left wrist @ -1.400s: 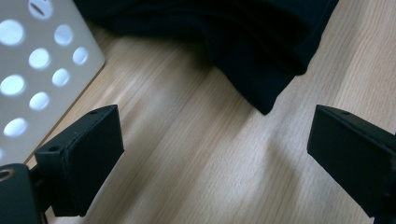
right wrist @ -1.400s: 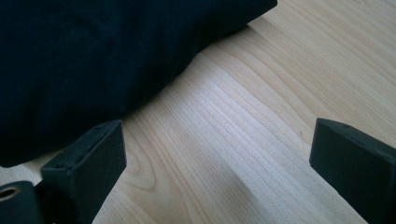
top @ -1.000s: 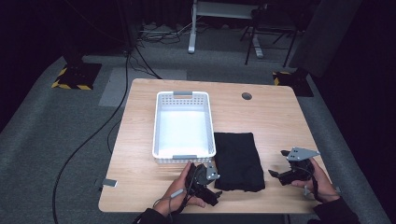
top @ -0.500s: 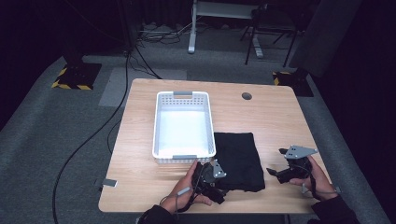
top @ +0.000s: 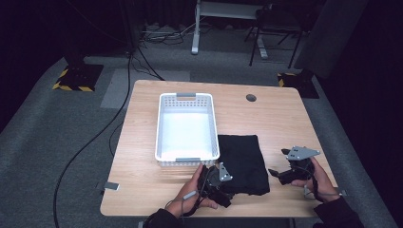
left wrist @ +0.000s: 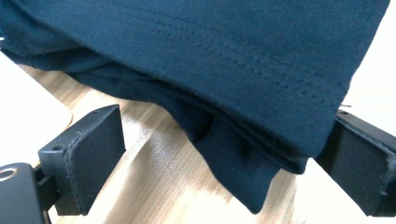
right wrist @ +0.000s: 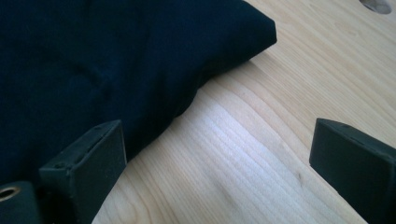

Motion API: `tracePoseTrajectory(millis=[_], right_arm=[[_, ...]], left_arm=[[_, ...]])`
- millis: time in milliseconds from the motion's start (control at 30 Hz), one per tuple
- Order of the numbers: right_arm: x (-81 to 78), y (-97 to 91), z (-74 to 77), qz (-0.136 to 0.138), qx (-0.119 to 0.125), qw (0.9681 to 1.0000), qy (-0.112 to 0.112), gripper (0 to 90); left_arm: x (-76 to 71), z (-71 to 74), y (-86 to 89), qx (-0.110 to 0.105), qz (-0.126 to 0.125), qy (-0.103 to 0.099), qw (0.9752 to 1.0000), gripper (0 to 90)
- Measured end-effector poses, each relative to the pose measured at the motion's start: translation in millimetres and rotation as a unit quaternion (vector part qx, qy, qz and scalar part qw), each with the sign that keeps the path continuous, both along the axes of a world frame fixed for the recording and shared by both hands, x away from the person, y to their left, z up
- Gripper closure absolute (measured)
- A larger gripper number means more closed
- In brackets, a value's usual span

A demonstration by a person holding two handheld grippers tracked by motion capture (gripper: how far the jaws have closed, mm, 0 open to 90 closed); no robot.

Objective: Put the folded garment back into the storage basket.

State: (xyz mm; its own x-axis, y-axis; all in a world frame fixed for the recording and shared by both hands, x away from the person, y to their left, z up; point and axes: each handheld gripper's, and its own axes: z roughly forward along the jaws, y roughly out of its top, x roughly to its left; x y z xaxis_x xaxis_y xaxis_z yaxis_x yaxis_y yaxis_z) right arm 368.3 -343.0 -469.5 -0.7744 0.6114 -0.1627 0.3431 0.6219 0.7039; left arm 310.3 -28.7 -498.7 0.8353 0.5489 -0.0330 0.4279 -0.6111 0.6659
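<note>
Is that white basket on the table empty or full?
Empty: the white basket shows only its bare white floor; the dark cloth lies beside it.

We observe a light wooden table (top: pixel 142 142) on a grey carpeted floor (top: pixel 57 137). A white perforated basket (top: pixel 187 128) stands left of centre, its long side running near to far. Just to its right, at the near half, lies a folded black cloth (top: pixel 244 159), its left edge just beside the basket's near right corner. Our left gripper (top: pixel 219 186) sits at the cloth's near left corner, overlapping its edge; whether its jaws stand apart we cannot tell from here. Our right gripper (top: pixel 280 173) rests near the cloth's right edge, apart from it. A round cable hole (top: pixel 251 98) marks the far side of the table.
</note>
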Motion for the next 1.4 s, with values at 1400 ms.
tracePoseTrajectory(millis=[1400], right_arm=[[14.9,48.2,-12.9,0.018,0.023,0.999,0.035,6.3]], left_arm=[[3.1,-9.5,-19.2,0.002,0.005,0.0,1.0,4.5]])
